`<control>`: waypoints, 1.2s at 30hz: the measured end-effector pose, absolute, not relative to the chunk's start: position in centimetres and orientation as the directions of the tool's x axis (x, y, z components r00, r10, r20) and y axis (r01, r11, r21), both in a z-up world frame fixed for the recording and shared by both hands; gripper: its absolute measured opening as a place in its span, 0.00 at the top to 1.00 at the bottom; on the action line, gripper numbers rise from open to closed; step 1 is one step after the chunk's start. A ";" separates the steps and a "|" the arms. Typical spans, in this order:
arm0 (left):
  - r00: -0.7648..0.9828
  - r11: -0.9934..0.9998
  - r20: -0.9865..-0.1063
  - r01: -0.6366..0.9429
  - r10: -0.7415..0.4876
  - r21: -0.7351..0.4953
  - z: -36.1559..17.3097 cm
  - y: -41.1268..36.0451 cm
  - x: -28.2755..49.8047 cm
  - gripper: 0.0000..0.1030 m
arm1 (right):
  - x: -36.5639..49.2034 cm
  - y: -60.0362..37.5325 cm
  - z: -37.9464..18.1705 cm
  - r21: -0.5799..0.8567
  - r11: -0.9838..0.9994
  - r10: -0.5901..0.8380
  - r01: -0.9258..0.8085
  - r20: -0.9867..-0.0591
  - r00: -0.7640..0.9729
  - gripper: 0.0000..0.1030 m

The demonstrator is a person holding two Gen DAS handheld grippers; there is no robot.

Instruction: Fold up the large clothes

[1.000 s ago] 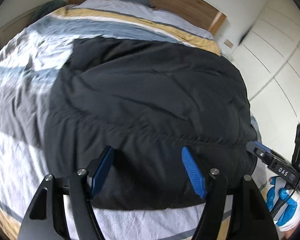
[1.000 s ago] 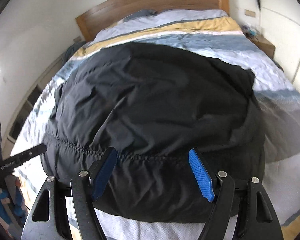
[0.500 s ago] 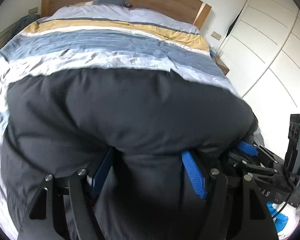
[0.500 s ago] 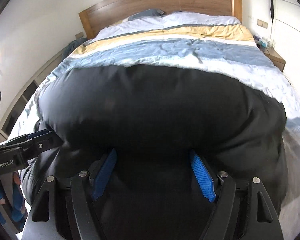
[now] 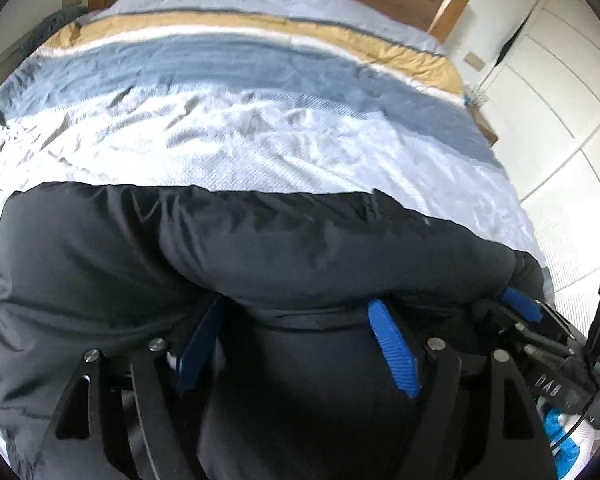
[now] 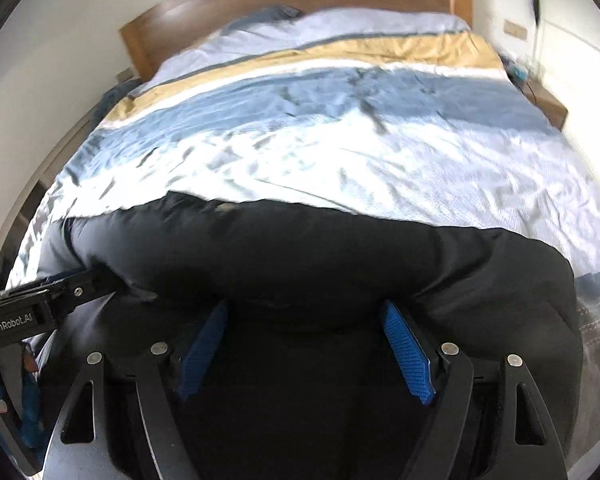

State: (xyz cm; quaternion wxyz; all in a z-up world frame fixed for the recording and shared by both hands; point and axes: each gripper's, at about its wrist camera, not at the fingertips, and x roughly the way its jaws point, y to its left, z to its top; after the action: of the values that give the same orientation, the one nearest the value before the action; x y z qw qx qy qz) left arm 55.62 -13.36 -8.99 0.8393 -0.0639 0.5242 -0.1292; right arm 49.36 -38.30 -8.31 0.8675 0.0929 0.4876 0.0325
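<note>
1. Comparing with the views a second earlier: the black padded jacket [image 5: 260,264] had lain spread over much of the bed [image 5: 260,140], reaching toward the headboard [image 6: 300,4]. By this moment its far part had come toward the foot of the bed, doubled over into a thick roll.
2. The white and blue bands of the bedcover between the jacket and the headboard, covered before, were exposed in both views.
3. Judgement: one lengthwise fold was about done. The bundle looked puffy and uneven, so flattening and a further fold likely remained.
4. Left gripper [image 5: 296,344]: jaws stood wide apart, about as wide as a second earlier. The blue pads [image 5: 392,352] straddled the folded roll, with dark fabric between and over their tips. No pinch was visible; whether cloth was hooked over one finger could not be told.
5. Right gripper [image 6: 304,344]: the same posture, wide open, fabric bulging over the pad tips, nothing clamped.
6. The two grippers sat close together at the foot-side edge of the jacket; each was visible at the edge of the other's view.
</note>
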 end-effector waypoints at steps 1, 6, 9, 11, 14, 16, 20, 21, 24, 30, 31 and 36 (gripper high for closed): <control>0.412 0.962 -0.870 0.146 -0.271 -0.231 -9.4 -13.4 56.3 0.24 | 49.9 -38.9 -8.7 0.202 0.978 0.147 0.051 -0.844 0.516 0.24; 0.395 0.968 -0.884 0.141 -0.248 -0.208 -10.6 -13.2 59.0 0.22 | 51.4 -42.8 -10.7 0.219 0.964 0.124 0.149 -0.869 0.478 0.24; 0.396 0.973 -0.890 0.123 -0.227 -0.193 -10.7 -11.7 59.2 0.22 | 50.9 -45.7 -11.2 0.221 0.951 0.102 0.215 -0.883 0.457 0.24; 0.395 0.987 -0.905 0.096 -0.156 -0.128 -10.7 -9.9 59.2 0.22 | 50.3 -47.9 -11.6 0.184 0.948 0.057 0.259 -0.900 0.432 0.24; 0.380 0.999 -0.924 0.030 -0.038 -0.029 -10.7 -6.5 59.5 0.22 | 49.1 -50.5 -11.9 0.114 0.944 -0.015 0.310 -0.923 0.384 0.24; 0.390 1.000 -0.921 -0.013 0.003 -0.003 -10.1 -3.9 59.4 0.22 | 48.2 -52.0 -11.5 0.090 0.937 -0.047 0.337 -0.925 0.377 0.24; 0.459 0.991 -0.888 -0.098 -0.033 -0.087 -7.6 0.7 57.5 0.22 | 45.8 -52.7 -8.7 0.043 0.940 -0.115 0.340 -0.896 0.430 0.26; 0.490 0.988 -0.870 -0.103 -0.048 -0.113 -6.7 1.5 56.5 0.22 | 45.0 -52.2 -7.5 0.045 0.945 -0.117 0.324 -0.879 0.463 0.26; 0.537 0.982 -0.839 -0.090 -0.092 -0.165 -5.0 2.2 53.7 0.22 | 43.4 -49.7 -5.0 0.061 0.966 -0.086 0.253 -0.843 0.531 0.26; 0.549 0.984 -0.822 0.004 -0.151 -0.178 -4.8 -0.9 48.6 0.22 | 41.1 -42.5 -3.0 0.137 0.986 0.047 0.100 -0.789 0.612 0.26; 0.542 0.987 -0.827 0.025 -0.148 -0.160 -5.3 -1.8 47.9 0.22 | 40.8 -41.0 -3.3 0.141 0.987 0.066 0.074 -0.787 0.614 0.26; 0.520 0.992 -0.846 0.078 -0.121 -0.095 -8.1 -4.3 45.7 0.22 | 40.7 -37.8 -5.9 0.107 0.994 0.066 0.036 -0.813 0.579 0.26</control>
State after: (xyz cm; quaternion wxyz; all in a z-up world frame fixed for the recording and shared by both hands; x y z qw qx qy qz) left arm 45.65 -4.34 -8.05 0.8714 -0.0224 0.4868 -0.0571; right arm 40.69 -37.82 -5.88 0.8868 0.0556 0.4587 0.0087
